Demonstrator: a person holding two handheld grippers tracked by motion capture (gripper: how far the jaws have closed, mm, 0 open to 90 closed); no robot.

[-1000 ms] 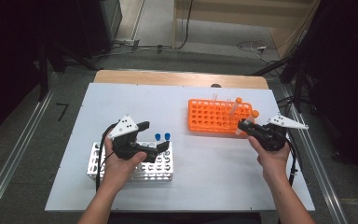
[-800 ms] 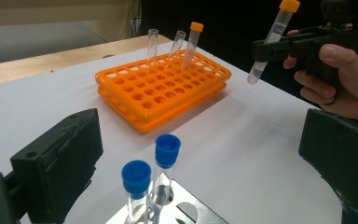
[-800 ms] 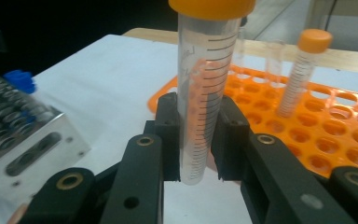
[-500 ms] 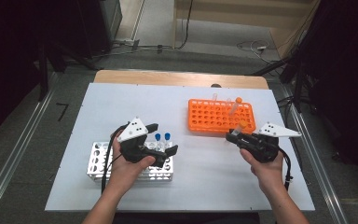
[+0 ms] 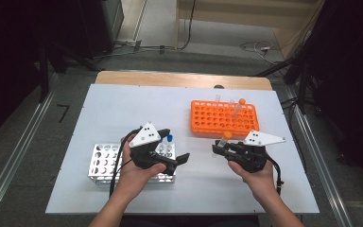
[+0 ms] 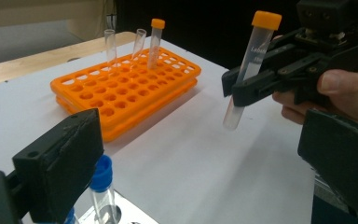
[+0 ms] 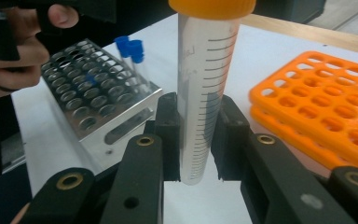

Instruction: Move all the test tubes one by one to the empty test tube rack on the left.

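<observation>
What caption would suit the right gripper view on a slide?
Right gripper clamps an orange-capped tube upright between the metal rack and the orange rack.

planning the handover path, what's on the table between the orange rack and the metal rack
Bare white table between the orange rack and metal rack, seen in the high view.

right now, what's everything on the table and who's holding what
orange rack: one, orange, far right of table
tubes in orange rack: three, two clear uncapped, one orange-capped, at its far edge
metal rack: one, silver, near left
blue-capped tubes: at least two, in metal rack
orange-capped tube: one, clear, held upright above table
table: one, white
left gripper: black, jaws open, over metal rack
right gripper: black, shut on tube
</observation>
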